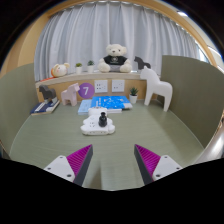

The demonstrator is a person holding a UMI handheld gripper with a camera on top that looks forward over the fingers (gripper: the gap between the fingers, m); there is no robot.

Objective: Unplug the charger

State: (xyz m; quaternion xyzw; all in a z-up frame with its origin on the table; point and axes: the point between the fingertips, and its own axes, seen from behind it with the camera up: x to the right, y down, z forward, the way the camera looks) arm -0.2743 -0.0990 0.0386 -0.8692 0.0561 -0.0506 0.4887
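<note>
In the gripper view, the hand-held gripper (113,163) is seen spread wide, nothing being held between its two magenta-padded fingers (80,160). A small white charger block seated on a white power strip (97,123) is found on the olive-green desk (150,135), ahead of the fingers and a little toward the left one, well apart from both pads. Whether a cable is attached cannot be made out.

The charger is judged to be light, rigid hard plastic with smooth, somewhat slippery sides; it is best taken by its two flat side faces, close to the body rather than by any cord, and pulled straight away from the socket. The strip is likely to lift with it unless the pull is firm and square, since friction in the socket may exceed the strip's weight.

Just beyond the strip, a flat blue patterned item (103,104) is seen. Farther back, a white teddy bear in a dark top (116,56) is set on a wooden ledge, a white toy horse figure (155,88) is placed to the right, and pale pleated curtains (90,35) are hung behind.
</note>
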